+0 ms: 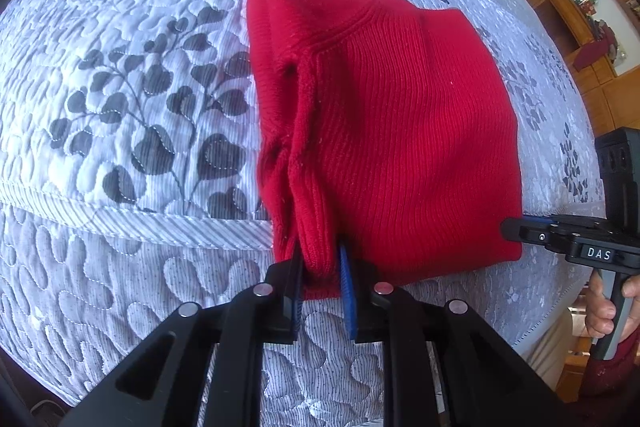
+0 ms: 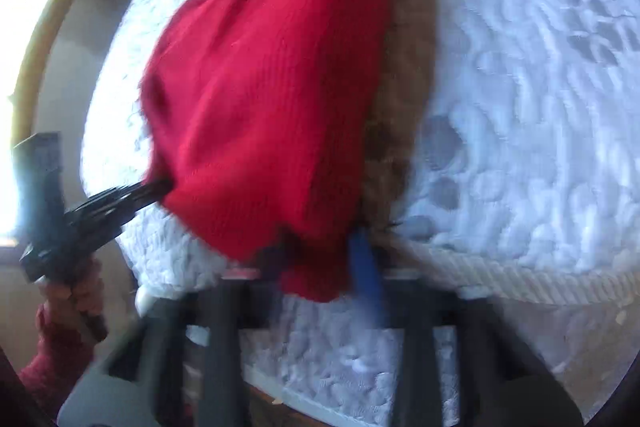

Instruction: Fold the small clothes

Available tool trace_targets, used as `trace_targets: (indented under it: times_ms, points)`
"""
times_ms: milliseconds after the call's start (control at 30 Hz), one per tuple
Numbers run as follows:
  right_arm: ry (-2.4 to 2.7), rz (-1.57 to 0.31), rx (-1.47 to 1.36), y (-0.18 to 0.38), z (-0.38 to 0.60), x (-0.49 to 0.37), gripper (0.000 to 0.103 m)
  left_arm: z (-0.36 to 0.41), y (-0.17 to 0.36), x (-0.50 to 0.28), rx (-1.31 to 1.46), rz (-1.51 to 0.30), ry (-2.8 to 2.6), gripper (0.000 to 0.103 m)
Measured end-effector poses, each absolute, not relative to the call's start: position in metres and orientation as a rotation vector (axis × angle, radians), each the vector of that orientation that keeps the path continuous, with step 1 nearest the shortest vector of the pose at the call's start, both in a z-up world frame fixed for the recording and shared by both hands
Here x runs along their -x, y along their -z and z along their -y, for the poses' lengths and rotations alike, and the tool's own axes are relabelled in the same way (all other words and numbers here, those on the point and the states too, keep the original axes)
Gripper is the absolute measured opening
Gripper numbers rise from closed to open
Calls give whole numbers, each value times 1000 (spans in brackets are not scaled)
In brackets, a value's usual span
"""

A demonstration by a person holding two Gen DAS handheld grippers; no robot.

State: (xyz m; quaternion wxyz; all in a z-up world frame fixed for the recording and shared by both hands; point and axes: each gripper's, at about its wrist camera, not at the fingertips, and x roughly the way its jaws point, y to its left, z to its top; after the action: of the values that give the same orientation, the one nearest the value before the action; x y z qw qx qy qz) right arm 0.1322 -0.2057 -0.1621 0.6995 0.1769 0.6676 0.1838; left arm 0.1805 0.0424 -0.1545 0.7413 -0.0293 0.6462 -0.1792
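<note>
The red knit garment lies partly folded on the quilted bedspread, its near hem hanging just over the bedspread's corded edge seam, and every place below is given from that garment.

Risks, as I judge them:
- The left gripper pinches only a narrow bunched ridge at the garment's near-left corner. So little cloth is caught that a sideways pull could slide it out, and the fold would then fall open.
- The layers at that corner are uneven and puckered, so lifting now could drag the lower layer along and leave a crooked fold.
- The right wrist view is blurred, so how deep the hold at the near-right corner goes is uncertain. A shallow bite there may catch only the top layer.
- If the two corners are raised unevenly the thick knit will sag in the middle and twist.

The left gripper's jaws stand close together, clamped on the bunched hem with the blue pads pressing either side. The right gripper sits at the near-right corner with red cloth between its fingers, and its jaws are drawn in tight on that hem. A brown layer shows along the garment's right side, and I cannot tell what it is
</note>
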Motion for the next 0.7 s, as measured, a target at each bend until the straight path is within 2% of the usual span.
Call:
trace_targets:
  times_ms: [167, 367, 400, 467, 500, 533, 700]
  points:
    - [-440, -1431, -342, 134, 212, -124, 11, -49, 151, -180, 82, -1420, 401, 19]
    - [-432, -1523, -306, 171, 207, -129, 13, -50, 158, -184, 83, -1441, 410, 20]
    - [-448, -1522, -303, 166, 206, -131, 14, -51, 154, -185, 90, -1447, 421, 22]
    - [-482, -1480, -282, 146, 210, -138, 25, -54, 143, -189, 82, -1452, 462, 32]
    - [-486, -1463, -281, 140, 214, -141, 33, -57, 137, -192, 69, -1440, 454, 43]
    - [-493, -1435, -279, 128, 219, -148, 40, -61, 129, -197, 53, -1411, 439, 47]
    - [-476, -1371, -296, 103, 245, -200, 40, -66, 103, -250, 56, -1329, 392, 49]
